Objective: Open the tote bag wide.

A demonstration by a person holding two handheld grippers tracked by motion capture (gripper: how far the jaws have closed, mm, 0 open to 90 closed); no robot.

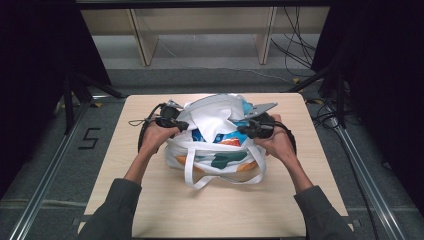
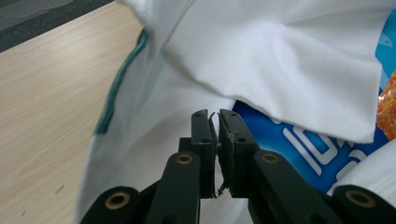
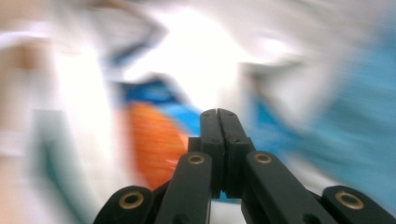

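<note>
A white tote bag (image 1: 215, 161) with teal and orange patches sits in the middle of the table, its long straps lying toward the front. White cloth (image 1: 212, 117) bulges from its mouth over blue and orange packets. My left gripper (image 1: 185, 125) is at the bag's left rim. In the left gripper view its jaws (image 2: 215, 119) stand all but together, nothing between them, pointing at the white cloth (image 2: 280, 60) and a blue packet (image 2: 303, 149). My right gripper (image 1: 241, 130) is at the bag's right rim. The right gripper view is blurred, with the gripper (image 3: 218, 112) shut and empty.
The light wooden table (image 1: 150, 200) has bare room in front of and beside the bag; its top (image 2: 46, 116) also shows to the left in the left gripper view. A wooden shelf frame (image 1: 200, 30) and cables (image 1: 300, 45) lie beyond the far edge.
</note>
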